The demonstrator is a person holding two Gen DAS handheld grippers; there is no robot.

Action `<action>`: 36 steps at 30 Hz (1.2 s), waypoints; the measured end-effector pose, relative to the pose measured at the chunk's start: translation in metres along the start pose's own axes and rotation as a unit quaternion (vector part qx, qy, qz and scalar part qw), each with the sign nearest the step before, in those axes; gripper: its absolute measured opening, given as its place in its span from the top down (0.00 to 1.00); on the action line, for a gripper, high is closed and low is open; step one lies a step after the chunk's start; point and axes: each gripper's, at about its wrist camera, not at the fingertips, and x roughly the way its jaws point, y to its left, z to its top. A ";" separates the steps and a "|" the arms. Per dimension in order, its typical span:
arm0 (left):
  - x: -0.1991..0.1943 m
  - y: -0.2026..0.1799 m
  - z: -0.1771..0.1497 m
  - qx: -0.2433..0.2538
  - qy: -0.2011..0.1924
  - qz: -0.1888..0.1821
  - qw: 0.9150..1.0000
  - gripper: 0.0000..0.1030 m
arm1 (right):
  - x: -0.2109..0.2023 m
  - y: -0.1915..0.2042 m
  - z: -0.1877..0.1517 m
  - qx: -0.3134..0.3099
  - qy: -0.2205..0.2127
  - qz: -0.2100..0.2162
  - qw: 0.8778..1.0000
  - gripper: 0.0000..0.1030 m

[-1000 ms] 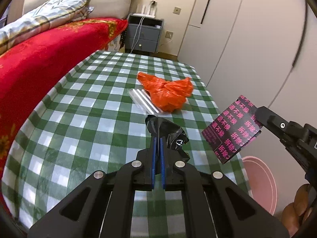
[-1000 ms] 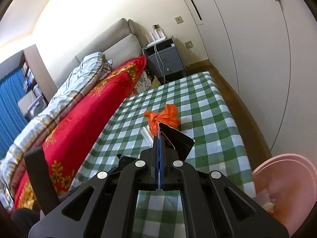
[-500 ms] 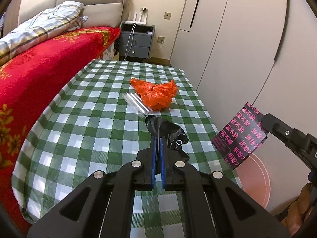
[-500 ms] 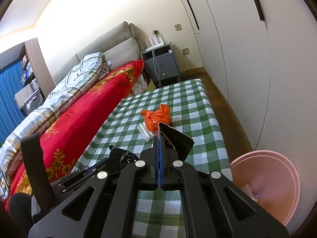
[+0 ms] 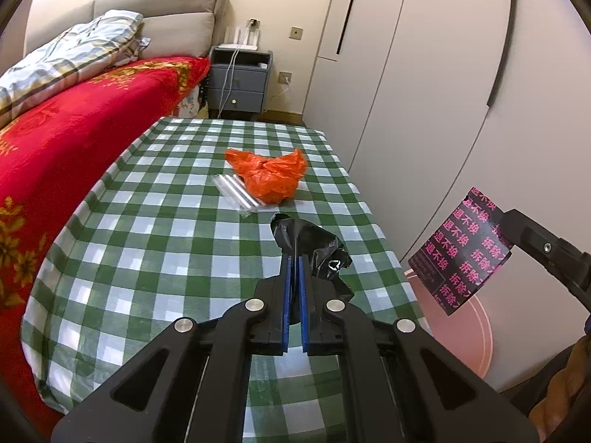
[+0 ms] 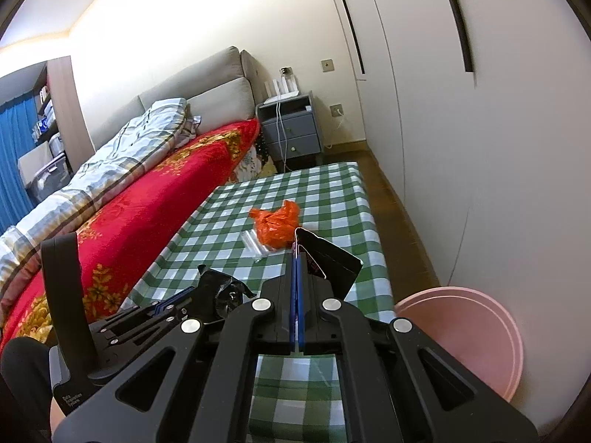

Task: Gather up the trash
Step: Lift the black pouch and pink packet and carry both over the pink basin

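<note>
Left tongs (image 5: pixel 294 258) clamped on black wrapper (image 5: pixel 314 243), right tongs (image 6: pixel 297 254) on printed packet (image 6: pixel 325 262), bin (image 6: pixel 465 336) at four o'clock (not yet dropped); orange bag (image 5: pixel 273 177), clear sleeve (image 5: pixel 236 193) left at twelve.

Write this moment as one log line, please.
left gripper: shut on black bag | right gripper: shut on black packet | pink bin: nearby

Green-white checked tablecloth (image 5: pixel 155 243), orange bag (image 5: pixel 273 173), pink bin (image 6: pixel 476 332), red blanket (image 5: pixel 74 129).
</note>
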 end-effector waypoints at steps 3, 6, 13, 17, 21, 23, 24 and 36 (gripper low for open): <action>0.000 -0.002 0.000 -0.001 -0.002 -0.004 1.000 0.96 | -0.003 0.002 0.000 -0.006 -0.001 -0.007 1.000 1.00; 0.000 -0.004 0.000 -0.001 -0.004 -0.008 1.000 0.96 | -0.006 0.000 0.000 -0.014 -0.002 -0.016 1.000 1.00; 0.004 -0.010 -0.001 0.003 -0.002 -0.015 1.000 0.96 | -0.008 -0.006 0.000 -0.022 -0.004 -0.038 0.999 1.00; 0.007 -0.014 -0.002 0.007 -0.001 -0.019 1.000 0.96 | -0.009 -0.010 0.001 -0.024 -0.005 -0.048 0.999 1.00; 0.010 -0.020 -0.002 0.011 -0.001 -0.024 1.000 0.96 | -0.009 -0.016 0.001 -0.020 -0.002 -0.059 0.998 1.00; 0.011 -0.023 -0.003 0.013 -0.001 -0.026 1.000 0.96 | -0.009 -0.018 0.001 -0.020 -0.002 -0.065 0.998 1.00; 0.012 -0.024 -0.003 0.015 -0.001 -0.027 1.000 0.96 | -0.009 -0.020 0.002 -0.019 -0.003 -0.070 0.997 1.00; 0.025 -0.035 -0.004 0.021 0.007 -0.038 0.999 0.96 | -0.005 -0.044 0.002 0.007 0.004 -0.112 0.994 1.00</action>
